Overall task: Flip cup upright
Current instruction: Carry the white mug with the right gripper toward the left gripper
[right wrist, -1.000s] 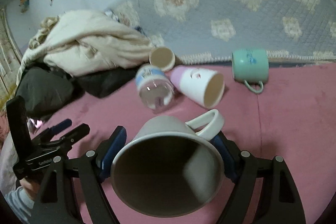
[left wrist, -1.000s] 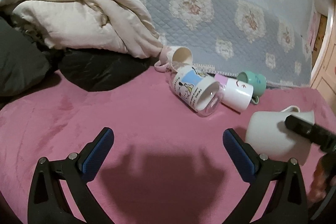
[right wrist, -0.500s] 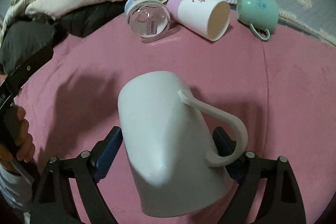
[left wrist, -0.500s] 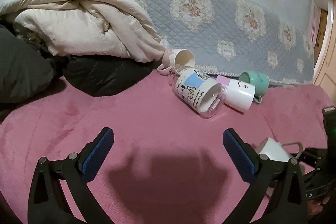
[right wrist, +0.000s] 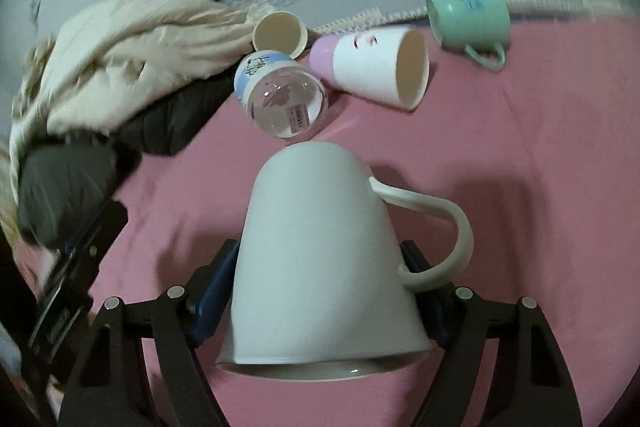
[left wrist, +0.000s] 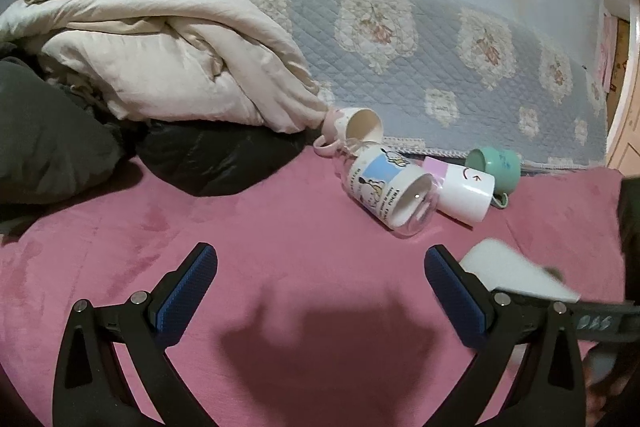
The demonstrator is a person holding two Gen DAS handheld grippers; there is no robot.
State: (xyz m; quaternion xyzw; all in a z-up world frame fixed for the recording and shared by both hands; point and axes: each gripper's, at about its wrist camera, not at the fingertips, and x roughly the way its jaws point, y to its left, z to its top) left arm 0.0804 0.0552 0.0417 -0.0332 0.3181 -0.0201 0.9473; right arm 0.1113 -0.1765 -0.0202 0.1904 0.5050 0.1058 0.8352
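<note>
My right gripper [right wrist: 320,291] is shut on a white mug [right wrist: 320,259], its blue pads pressed on both sides near the rim. The mug's base points away from the camera toward the other cups, its rim is near the camera, and its handle sticks out to the right. In the left wrist view the mug [left wrist: 516,271] shows blurred at the right, behind the right finger. My left gripper [left wrist: 320,279] is open and empty above the pink blanket [left wrist: 280,227].
Several cups lie on their sides at the back: a clear cartoon-print cup [left wrist: 388,191], a pink-and-white cup [left wrist: 460,191], a green mug [left wrist: 496,167] and a small cream mug [left wrist: 352,127]. Cream bedding [left wrist: 160,59] and dark clothes [left wrist: 208,159] are piled at left.
My right gripper has turned the white mug, from opening toward the camera to base pointing away, and lowered it toward the blanket. The left gripper stayed open and nearly still.
</note>
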